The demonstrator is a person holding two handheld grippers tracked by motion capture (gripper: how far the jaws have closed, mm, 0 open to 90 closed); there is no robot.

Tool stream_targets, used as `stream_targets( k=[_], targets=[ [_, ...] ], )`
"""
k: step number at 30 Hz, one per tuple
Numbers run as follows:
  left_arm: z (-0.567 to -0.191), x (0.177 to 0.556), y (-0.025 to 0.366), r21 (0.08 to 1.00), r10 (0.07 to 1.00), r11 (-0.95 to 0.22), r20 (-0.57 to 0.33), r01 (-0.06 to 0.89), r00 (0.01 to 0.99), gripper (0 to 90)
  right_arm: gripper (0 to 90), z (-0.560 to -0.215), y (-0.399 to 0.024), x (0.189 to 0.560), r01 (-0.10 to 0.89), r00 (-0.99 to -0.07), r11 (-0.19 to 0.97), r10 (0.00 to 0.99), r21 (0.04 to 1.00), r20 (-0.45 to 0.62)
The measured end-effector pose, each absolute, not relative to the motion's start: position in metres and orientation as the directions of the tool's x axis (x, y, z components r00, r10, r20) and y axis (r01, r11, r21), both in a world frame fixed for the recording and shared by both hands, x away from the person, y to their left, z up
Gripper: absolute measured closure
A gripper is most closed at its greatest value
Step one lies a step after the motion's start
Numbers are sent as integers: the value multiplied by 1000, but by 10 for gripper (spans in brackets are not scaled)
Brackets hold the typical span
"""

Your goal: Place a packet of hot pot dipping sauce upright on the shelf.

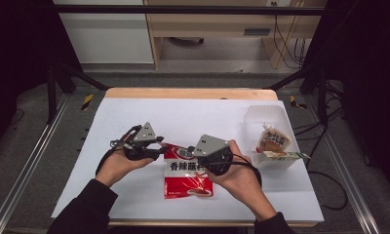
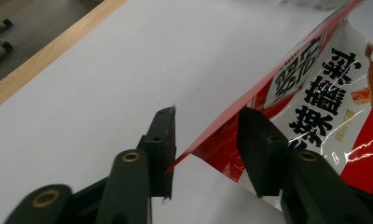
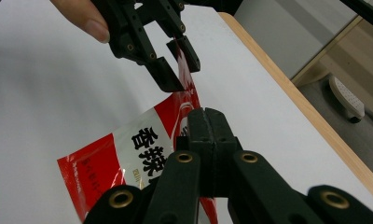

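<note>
A red snack packet (image 1: pixel 183 180) with black lettering lies at the front middle of the white table cover, its upper edge lifted. My right gripper (image 1: pixel 199 160) is shut on that upper edge; in the right gripper view its jaws (image 3: pixel 207 121) meet on the red packet (image 3: pixel 110 154). My left gripper (image 1: pixel 161 148) stands at the packet's upper left corner. In the left gripper view the packet (image 2: pixel 329 102) has its thin corner edge between the jaws of the left gripper (image 2: pixel 208 140), with a gap still showing and the pads not pressing. The left gripper (image 3: pixel 180 70) straddles the same edge in the right gripper view.
A clear plastic container (image 1: pixel 271 114) stands at the right of the table, holding an orange snack packet (image 1: pixel 272 140) and a pale green-and-white packet (image 1: pixel 281 155). The wooden table edge (image 1: pixel 188 92) runs along the back. Both forearms come in from the bottom.
</note>
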State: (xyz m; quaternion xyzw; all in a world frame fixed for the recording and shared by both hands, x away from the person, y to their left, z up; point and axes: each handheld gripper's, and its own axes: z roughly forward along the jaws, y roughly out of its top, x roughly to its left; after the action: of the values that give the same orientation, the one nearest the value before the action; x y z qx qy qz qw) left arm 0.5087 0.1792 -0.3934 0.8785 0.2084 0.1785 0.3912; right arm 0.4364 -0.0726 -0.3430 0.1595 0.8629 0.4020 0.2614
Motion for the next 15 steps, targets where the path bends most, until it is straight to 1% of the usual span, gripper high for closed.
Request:
stream_targets(
  k=[3,8,15],
  targets=[
    [-393,508,179,754,502,-617,158,225,850,662,900,-343,-72,436,63,-815,627,482,777,-322],
    [-392,507,180,740,491,-635,167,221,855,749,900,-343,-75,438,71,-812,628,487,775,-320],
    [-386,503,180,736,476,-643,165,214,864,900,900,-345,-79,440,84,-807,630,498,772,-319]
  ],
)
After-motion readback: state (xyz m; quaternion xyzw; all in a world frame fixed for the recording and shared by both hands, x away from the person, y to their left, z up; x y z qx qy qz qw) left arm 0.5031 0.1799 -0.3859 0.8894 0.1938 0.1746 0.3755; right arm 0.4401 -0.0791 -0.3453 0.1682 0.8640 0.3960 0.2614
